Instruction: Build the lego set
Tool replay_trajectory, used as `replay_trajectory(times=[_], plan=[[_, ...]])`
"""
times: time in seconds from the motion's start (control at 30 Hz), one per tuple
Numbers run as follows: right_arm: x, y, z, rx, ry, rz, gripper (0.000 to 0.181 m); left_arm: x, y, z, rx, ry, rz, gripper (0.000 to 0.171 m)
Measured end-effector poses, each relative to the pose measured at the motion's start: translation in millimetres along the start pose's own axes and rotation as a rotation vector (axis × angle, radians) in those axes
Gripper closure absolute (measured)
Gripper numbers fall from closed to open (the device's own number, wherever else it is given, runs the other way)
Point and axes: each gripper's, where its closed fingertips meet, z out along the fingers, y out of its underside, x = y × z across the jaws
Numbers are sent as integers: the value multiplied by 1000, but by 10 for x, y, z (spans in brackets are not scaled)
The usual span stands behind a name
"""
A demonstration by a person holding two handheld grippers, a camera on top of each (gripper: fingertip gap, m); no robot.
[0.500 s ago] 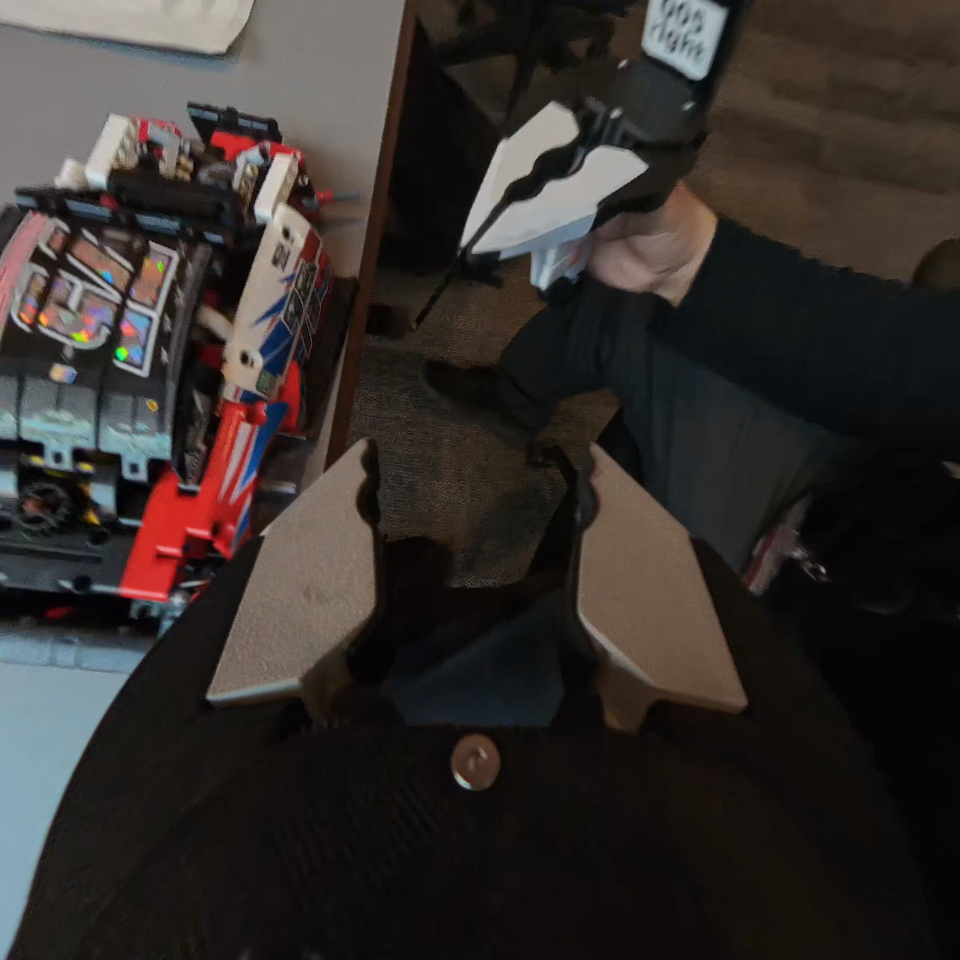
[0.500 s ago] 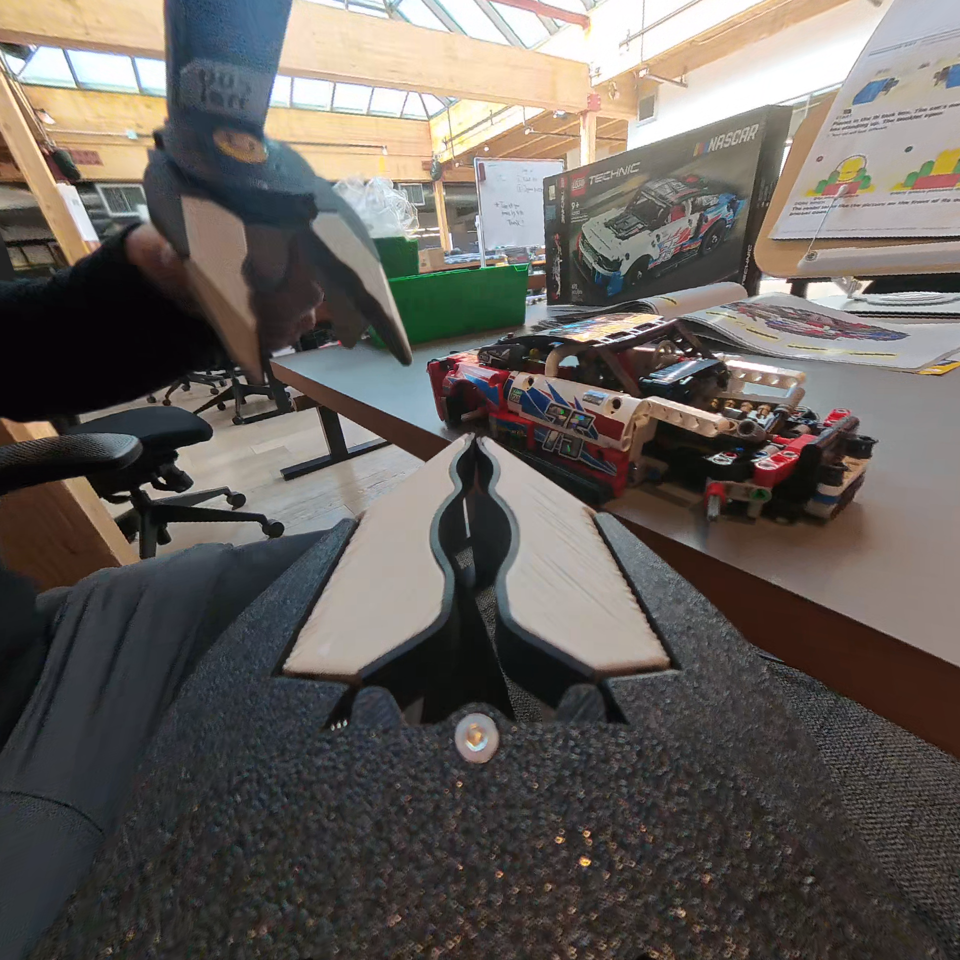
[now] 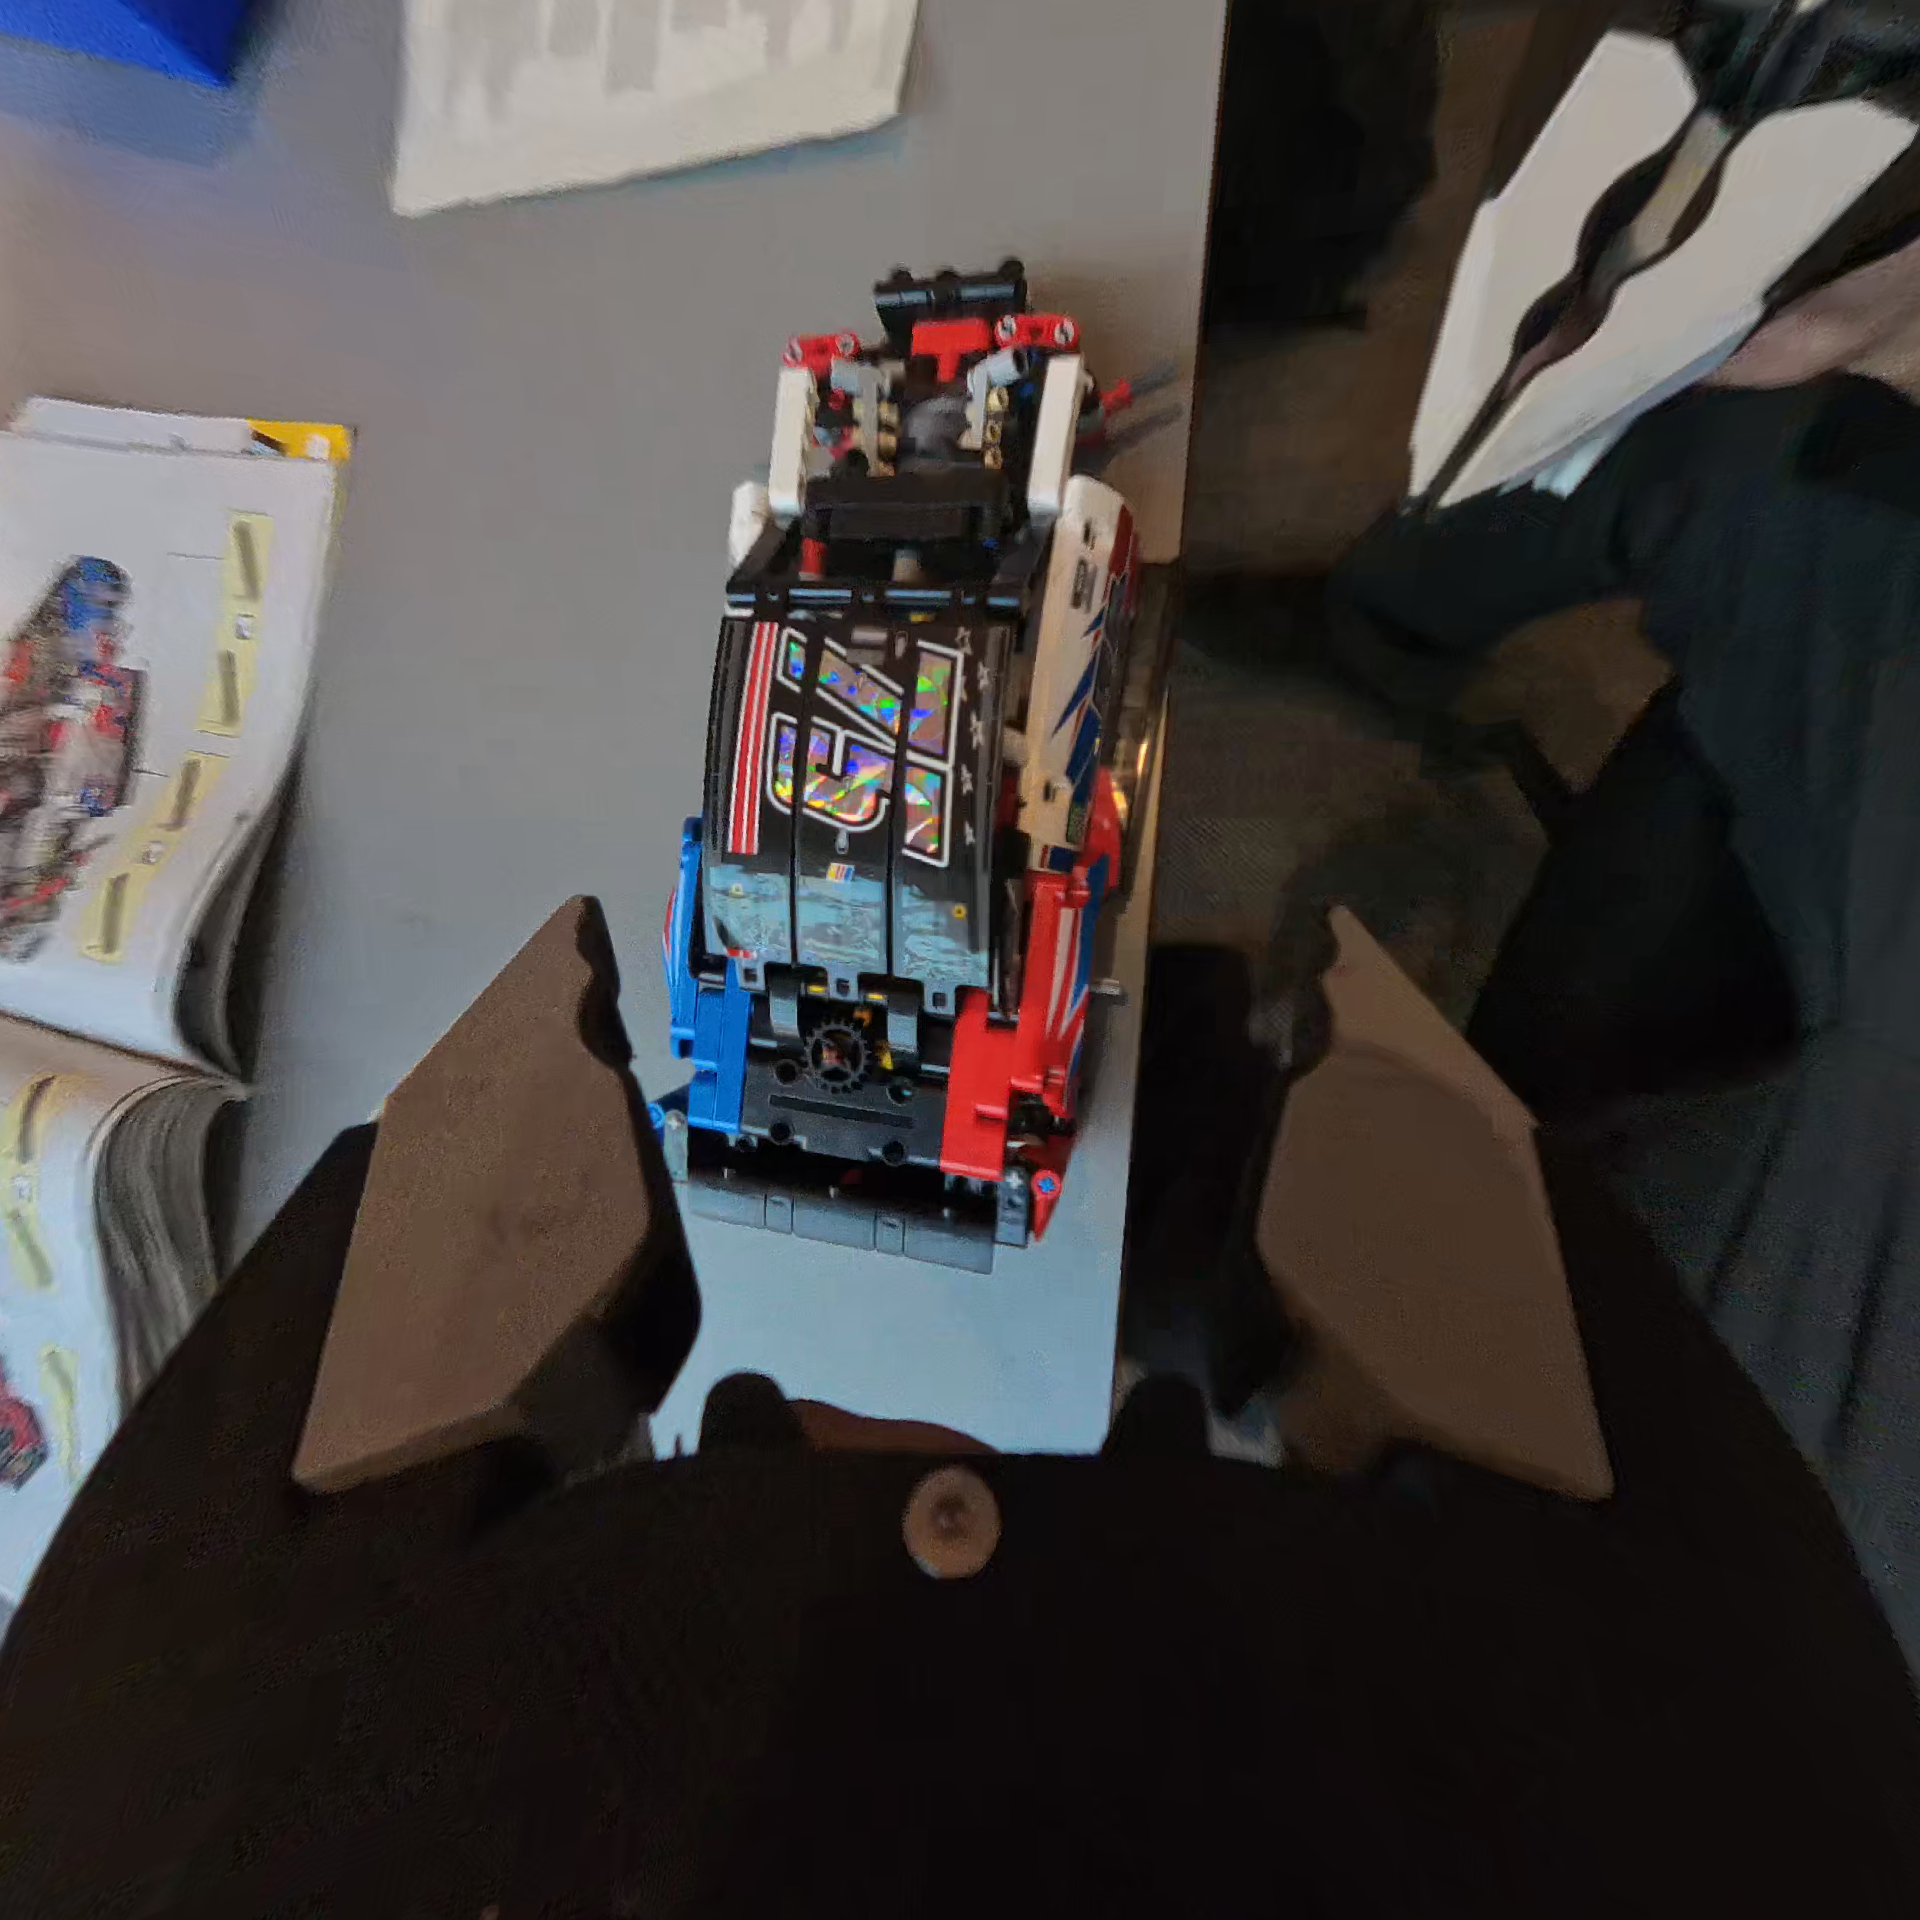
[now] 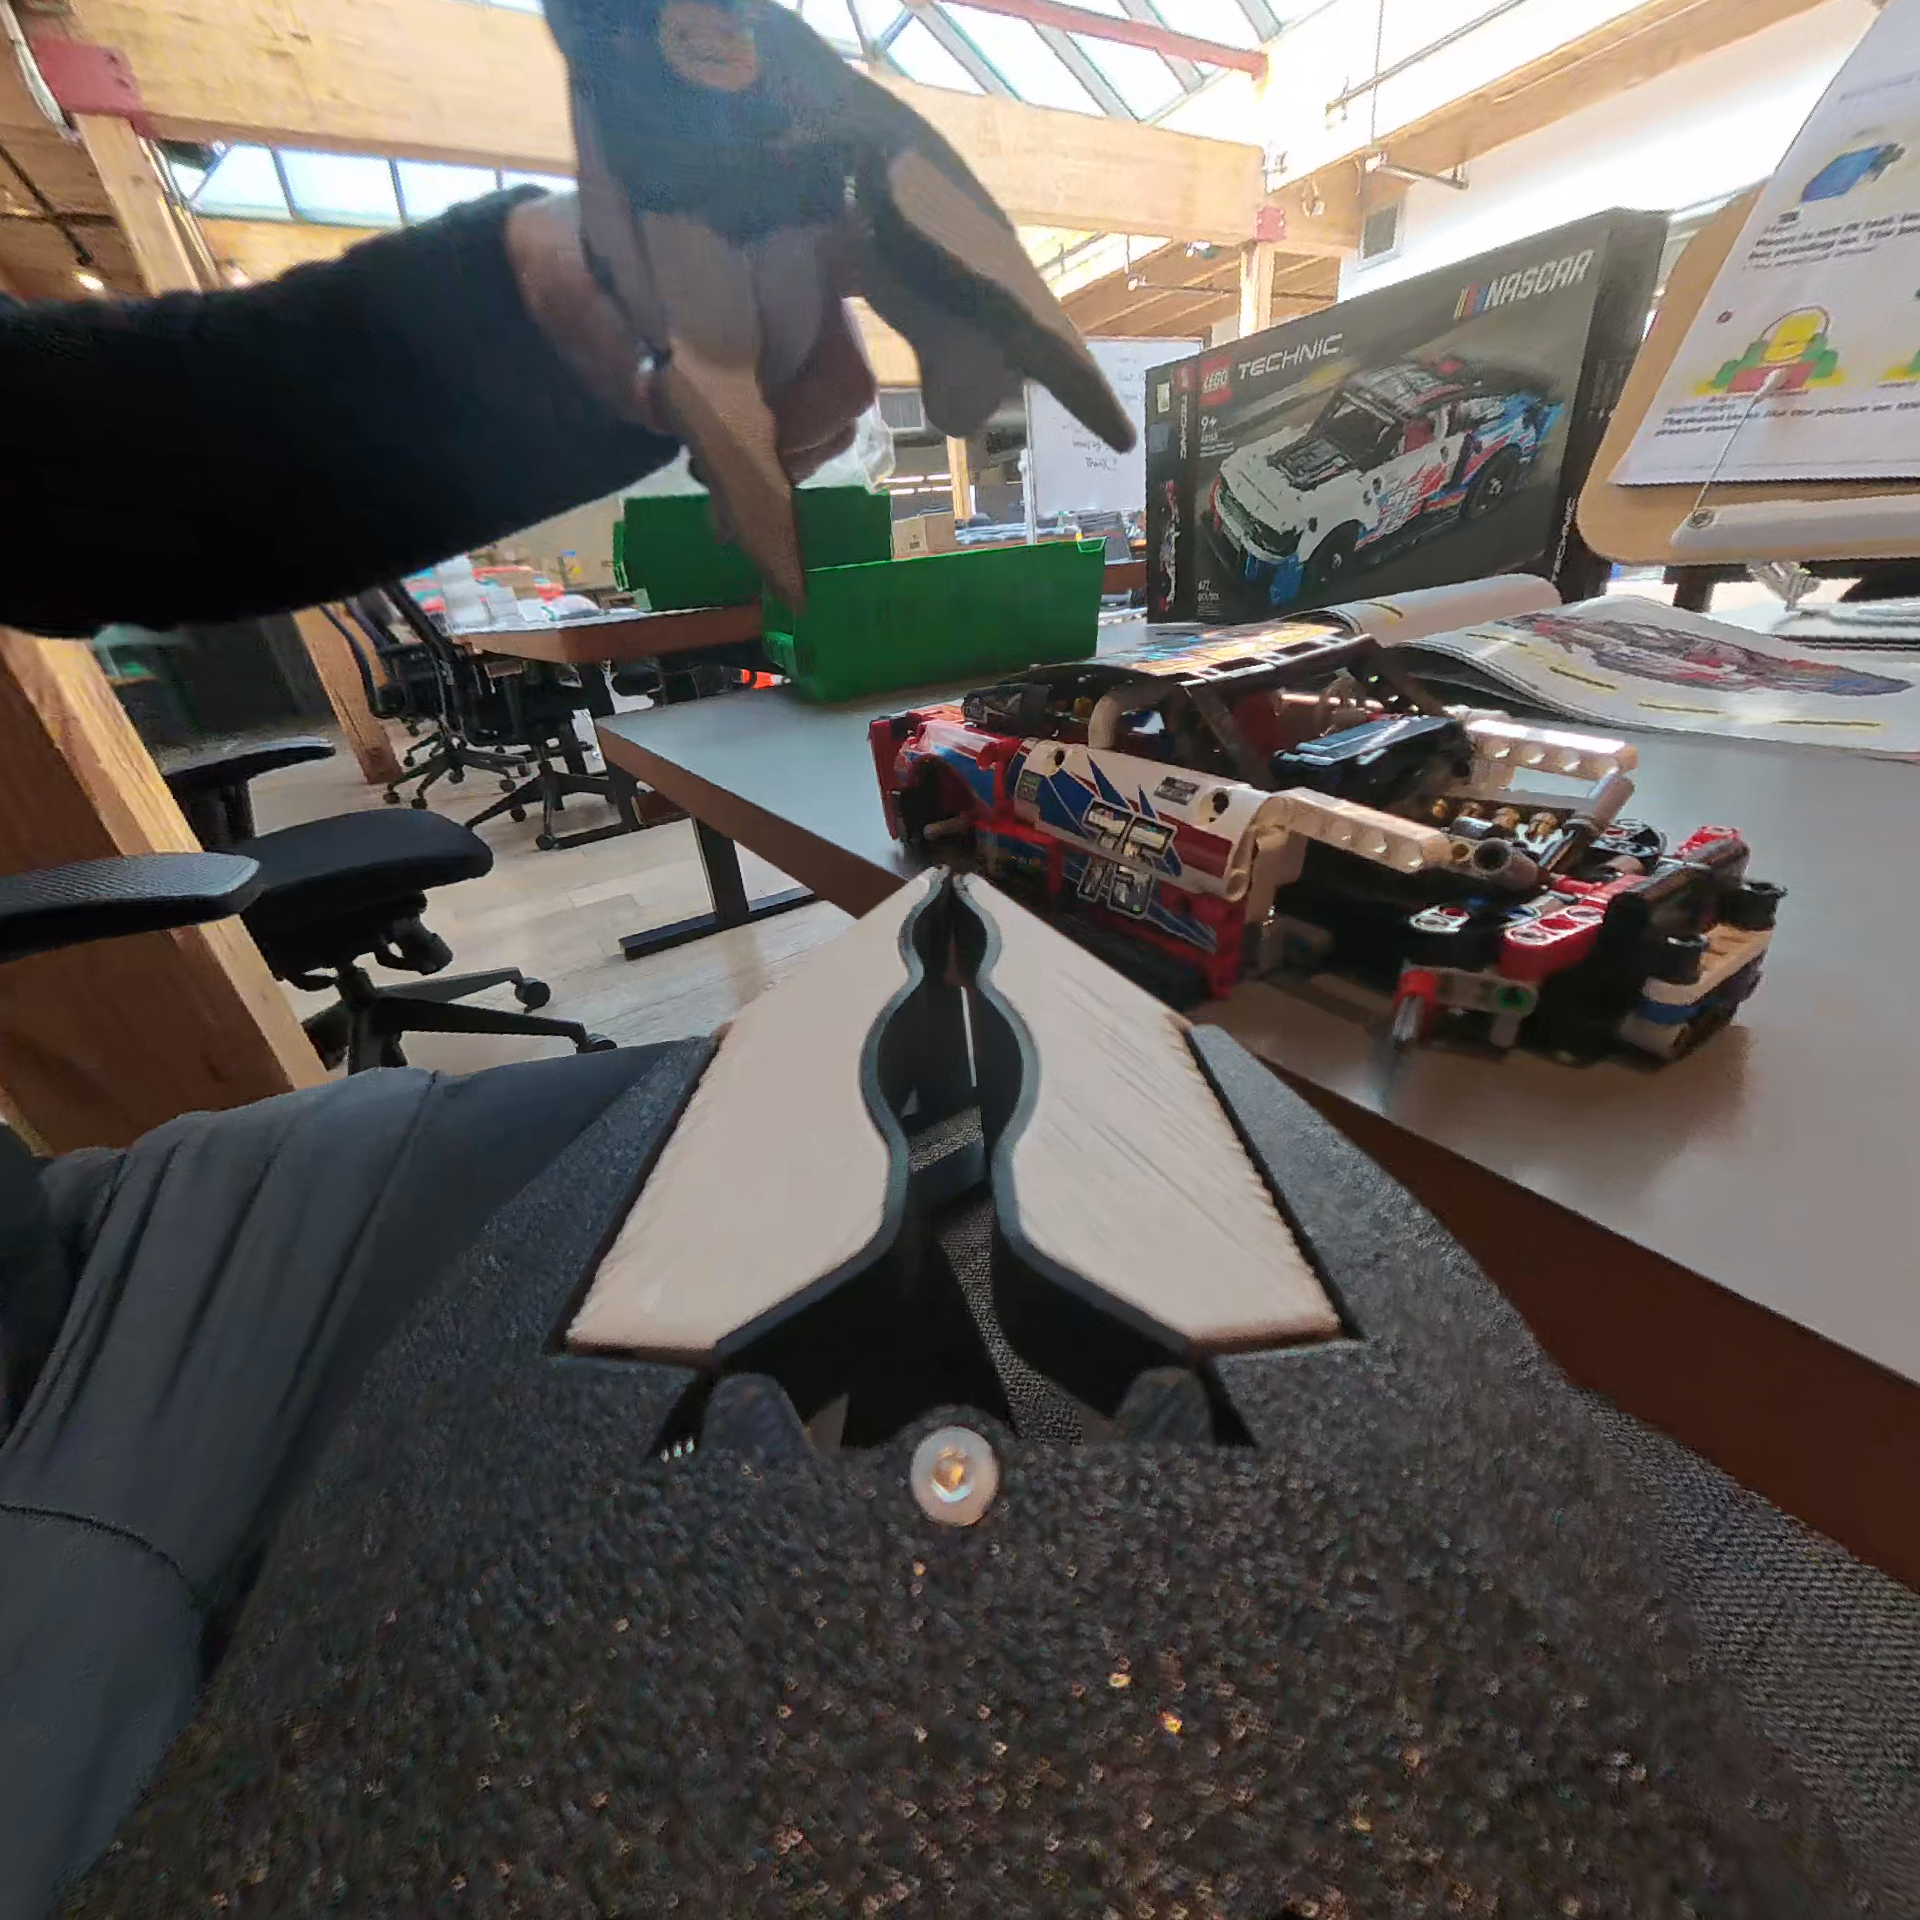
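A partly built lego race car (image 3: 883, 769) in red, white, blue and black stands on the grey table (image 3: 520, 520) close to its right edge. My left gripper (image 3: 964, 909) hovers above the car's rear end with its jaws wide open and empty. In the right wrist view the left gripper (image 4: 956, 520) hangs in the air left of the car (image 4: 1299, 862), pointing down. My right gripper (image 4: 951, 878) is shut and empty, held off the table beside the car's side. It also shows in the left wrist view (image 3: 1642, 239), beyond the table edge.
An open instruction booklet (image 3: 125, 779) lies left of the car. A paper sheet (image 3: 644, 94) and a blue object (image 3: 125, 42) lie farther off. The set's box (image 4: 1392, 436), a green bin (image 4: 935, 623) and a clipboard with a sheet (image 4: 1766, 260) stand behind. An office chair (image 4: 343, 883) stands off the table.
My left gripper has swung from off the table edge to above the car and its jaws have opened wider. The right gripper has stayed shut and barely moved.
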Motion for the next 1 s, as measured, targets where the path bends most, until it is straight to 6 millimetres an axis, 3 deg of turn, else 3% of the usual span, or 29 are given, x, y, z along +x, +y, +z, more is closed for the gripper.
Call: replay_trajectory(times=[0.17,0.3,0.43,0.6,0.83,1.0], plan=[[8,27,-120,13,22,16,181,-169,65,345,-134,128,44,45],[2,56,-233,9,37,18,181,-84,176,576,-256,218,111,60],[-33,79,-270,16,29,30,181,-123,329,735,-394,232,161,56],[-82,160,-186,-8,24,18,181,-101,359,791,-482,230,183,51],[-173,259,76,-22,26,3,181,49,361,745,-477,229,165,51],[-209,227,194,13,14,21,181,103,413,695,-468,231,152,52]])
